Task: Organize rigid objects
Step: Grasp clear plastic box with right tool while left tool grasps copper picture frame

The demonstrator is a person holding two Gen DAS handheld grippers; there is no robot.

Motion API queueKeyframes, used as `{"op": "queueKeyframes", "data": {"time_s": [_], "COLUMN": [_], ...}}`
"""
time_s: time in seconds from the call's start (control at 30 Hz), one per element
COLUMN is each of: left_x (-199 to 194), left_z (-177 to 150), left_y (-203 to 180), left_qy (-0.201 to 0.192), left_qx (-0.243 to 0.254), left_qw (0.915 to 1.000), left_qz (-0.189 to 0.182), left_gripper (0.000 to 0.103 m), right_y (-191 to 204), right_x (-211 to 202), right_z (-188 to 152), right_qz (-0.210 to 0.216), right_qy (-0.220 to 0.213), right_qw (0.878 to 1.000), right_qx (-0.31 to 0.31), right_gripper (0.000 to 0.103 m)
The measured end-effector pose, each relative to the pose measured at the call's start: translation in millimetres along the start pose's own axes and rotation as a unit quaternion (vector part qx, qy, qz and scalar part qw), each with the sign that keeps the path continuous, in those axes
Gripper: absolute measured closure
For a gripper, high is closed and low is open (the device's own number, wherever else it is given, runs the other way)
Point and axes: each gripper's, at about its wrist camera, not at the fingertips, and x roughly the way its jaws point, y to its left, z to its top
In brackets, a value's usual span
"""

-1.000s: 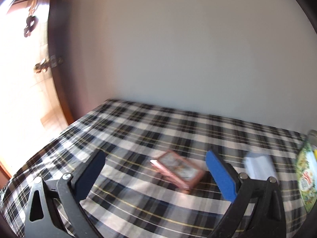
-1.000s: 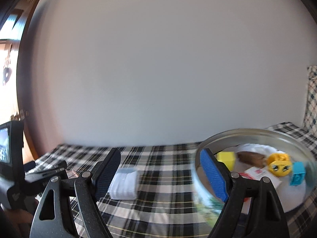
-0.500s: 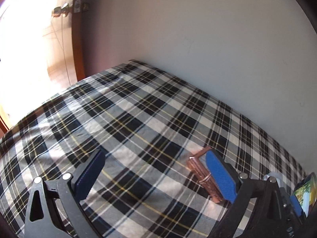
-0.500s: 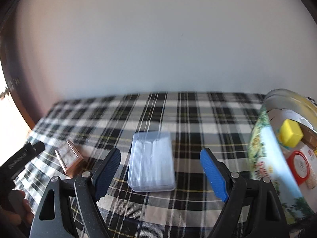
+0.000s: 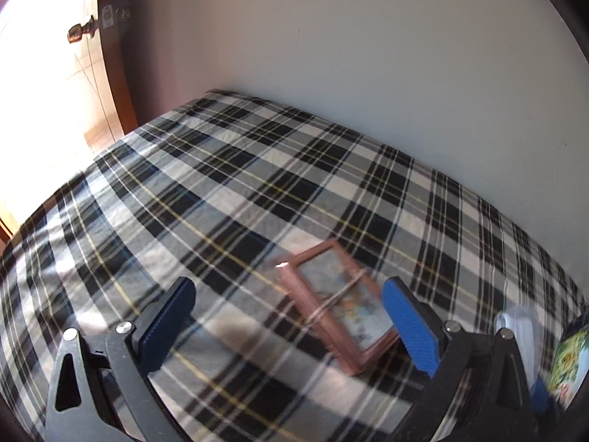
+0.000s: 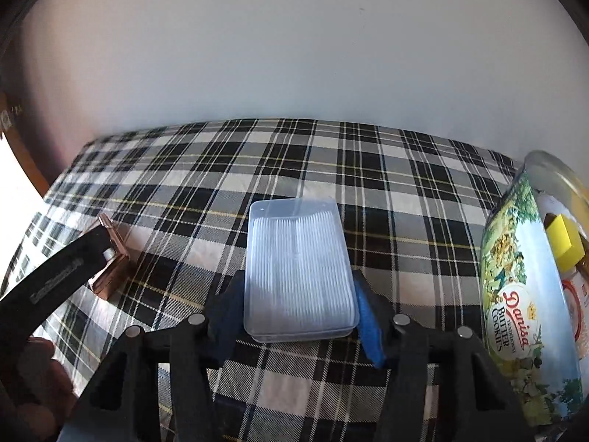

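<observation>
A clear plastic box (image 6: 298, 269) lies on the plaid cloth. My right gripper (image 6: 298, 313) is shut on the box, one blue pad at each long side. A small copper picture frame (image 5: 337, 304) lies flat on the cloth. My left gripper (image 5: 291, 322) is open, its right pad next to the frame's right edge. The frame also shows in the right wrist view (image 6: 110, 258), partly behind the left gripper. A round Danisa cookie tin (image 6: 530, 294) stands at the right with a yellow block (image 6: 563, 243) and other items inside.
The plaid cloth (image 5: 221, 191) covers the surface up to a white wall. A wooden door with a brass knob (image 5: 79, 33) is at the far left. The tin's edge (image 5: 570, 361) and the clear box's corner (image 5: 515, 328) show at the right of the left wrist view.
My right gripper moved forward and closed on the clear box. My left gripper shifted so the frame lies between its pads, nearer the right one.
</observation>
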Motion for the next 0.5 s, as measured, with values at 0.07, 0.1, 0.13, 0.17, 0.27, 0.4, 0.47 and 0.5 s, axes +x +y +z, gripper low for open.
{"op": "queueKeyframes", "data": {"time_s": [0.07, 0.1, 0.13, 0.17, 0.27, 0.4, 0.47, 0.5], "left_x": [7, 13, 17, 20, 18, 9, 5, 5], "left_z": [2, 1, 1, 1, 0, -3, -1, 2], "left_y": [-10, -16, -24, -30, -30, -11, 0, 6], "left_qy": [0.014, 0.024, 0.03, 0.037, 0.039, 0.035, 0.028, 0.023], "left_qx": [-0.004, -0.005, 0.008, 0.027, 0.055, 0.123, 0.141, 0.142], "left_qw": [0.9999, 0.9997, 0.9994, 0.9986, 0.9977, 0.9905, 0.9871, 0.9869], "left_qz": [-0.003, -0.004, 0.013, 0.026, 0.003, -0.052, -0.07, -0.074], "left_gripper": [0.0, 0.0, 0.0, 0.0, 0.001, 0.015, 0.036, 0.048], "right_y": [-9, -14, -18, -23, -33, -30, -32, -28], "right_x": [-3, -4, -5, -7, -10, -5, -5, -3], "right_z": [-2, -2, -3, -3, -3, -5, -5, -6], "right_qz": [0.004, 0.006, 0.009, 0.011, 0.014, 0.012, 0.015, 0.015], "right_qy": [-0.003, -0.004, -0.006, -0.007, -0.007, -0.005, -0.005, -0.005], "right_qw": [1.0, 1.0, 0.999, 0.999, 0.999, 1.0, 1.0, 1.0], "right_qx": [0.015, 0.022, 0.03, 0.035, 0.035, 0.028, 0.027, 0.026], "right_gripper": [0.046, 0.046, 0.046, 0.046, 0.046, 0.046, 0.046, 0.046]}}
